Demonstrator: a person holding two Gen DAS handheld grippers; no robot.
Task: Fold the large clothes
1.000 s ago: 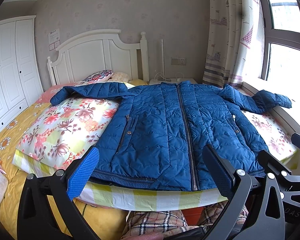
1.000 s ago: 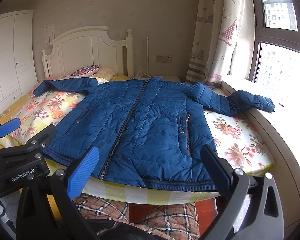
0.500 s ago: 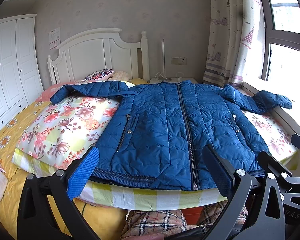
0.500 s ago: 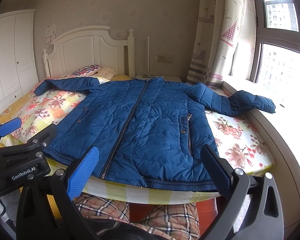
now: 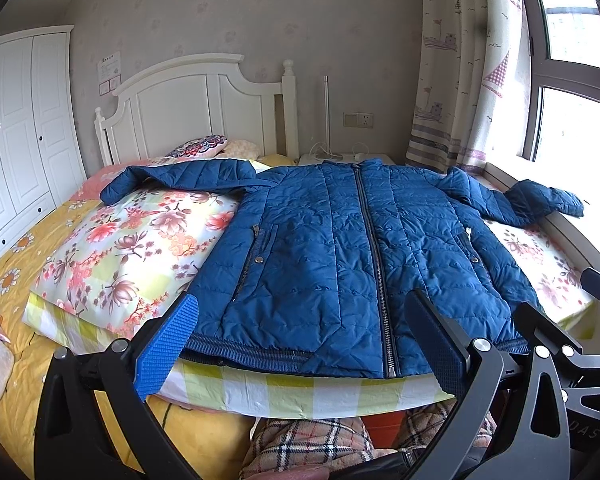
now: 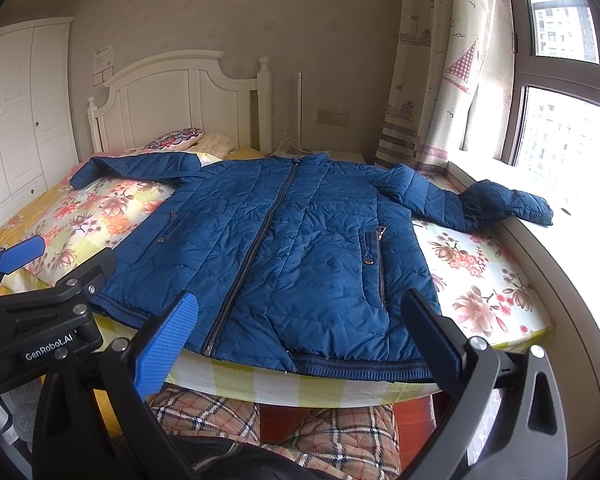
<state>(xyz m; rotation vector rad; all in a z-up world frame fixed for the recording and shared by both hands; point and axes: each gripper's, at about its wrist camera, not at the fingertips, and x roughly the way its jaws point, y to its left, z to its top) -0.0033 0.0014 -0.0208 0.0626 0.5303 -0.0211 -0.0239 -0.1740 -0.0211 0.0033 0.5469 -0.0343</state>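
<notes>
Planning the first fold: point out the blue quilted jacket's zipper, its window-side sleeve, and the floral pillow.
Blue quilted jacket's zipper (image 5: 374,256), left wrist view, mid-length.
Window-side sleeve (image 6: 504,204), right wrist view, near cuff.
Floral pillow (image 5: 132,248), left wrist view, centre.
</notes>
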